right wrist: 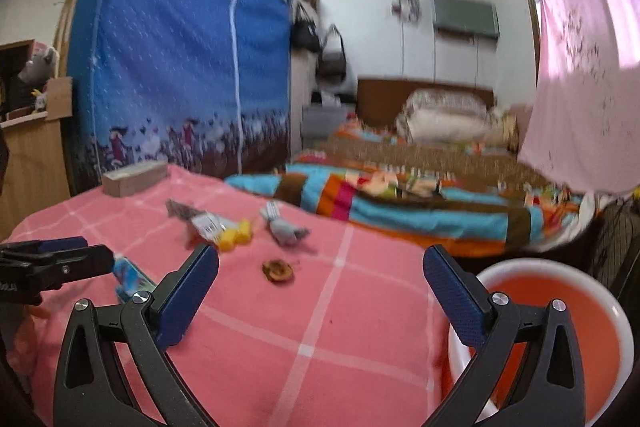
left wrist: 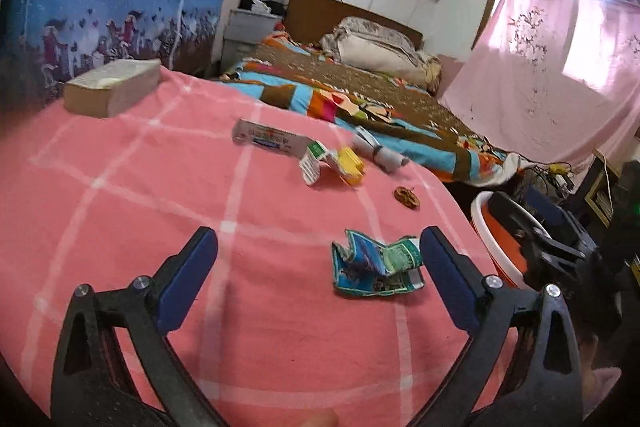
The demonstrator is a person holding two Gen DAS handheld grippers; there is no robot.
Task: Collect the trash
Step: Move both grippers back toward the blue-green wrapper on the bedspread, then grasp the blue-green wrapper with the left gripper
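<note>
On the pink checked cloth (left wrist: 120, 211), our left gripper (left wrist: 320, 259) hangs with its jaws spread wide and empty. The crumpled blue-green wrapper (left wrist: 376, 265) lies just at its right pad, at about three o'clock from the gap between the fingers. We judge it light, thin and springy, likely to skid on the cloth. A pinch across a raised fold should hold better than one on a flat edge.

Farther off, at twelve o'clock, lie a flat printed packet (left wrist: 266, 139), a yellow carton (left wrist: 348, 165), a grey wad (left wrist: 380, 151) and a small brown scrap (left wrist: 407, 198).

Our right gripper (right wrist: 320, 277) is also agape and holds nothing. Only its view shows the orange basin (right wrist: 560, 311) fully, at four o'clock beside the cloth's edge; the left view catches just the rim.
</note>
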